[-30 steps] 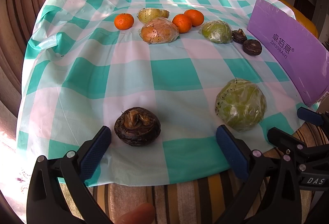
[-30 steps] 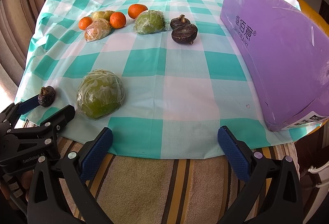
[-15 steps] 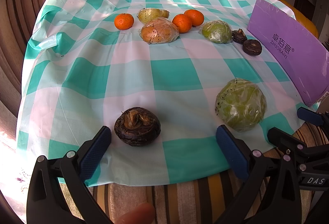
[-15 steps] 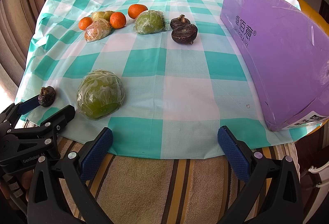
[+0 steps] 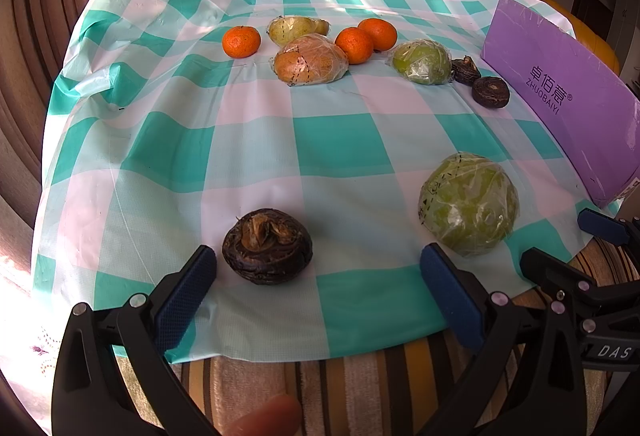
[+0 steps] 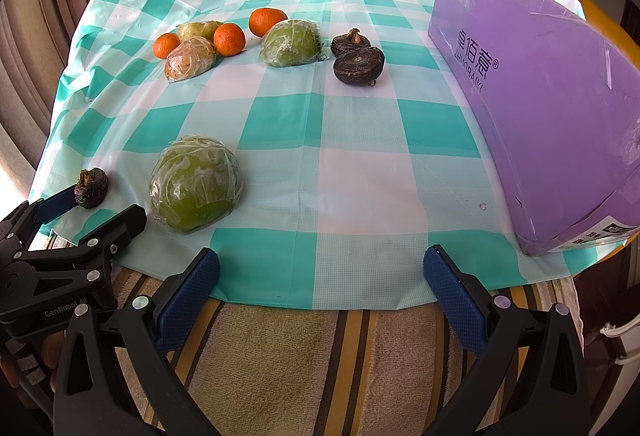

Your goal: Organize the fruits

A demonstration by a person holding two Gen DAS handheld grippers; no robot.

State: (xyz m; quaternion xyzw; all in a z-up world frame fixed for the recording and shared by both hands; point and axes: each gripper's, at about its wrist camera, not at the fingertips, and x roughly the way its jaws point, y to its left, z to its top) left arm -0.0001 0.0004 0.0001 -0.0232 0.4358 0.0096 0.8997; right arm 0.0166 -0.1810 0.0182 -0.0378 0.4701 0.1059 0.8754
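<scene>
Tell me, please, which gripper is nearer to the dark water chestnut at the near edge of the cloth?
Left. The left gripper has the water chestnut just ahead, beside its left finger; the right gripper sits farther right, beyond the wrapped green fruit.

Black hand-held gripper [image 5: 318,282], blue pads [image 5: 186,294], silver screws

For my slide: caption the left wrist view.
Open left gripper faces a dark water chestnut on checked cloth.

Three oranges [image 5: 241,41], three dark water chestnuts [image 5: 267,246], two green wrapped fruits [image 5: 468,203], two yellowish wrapped fruits [image 5: 310,59], one purple box [image 5: 568,92].
</scene>
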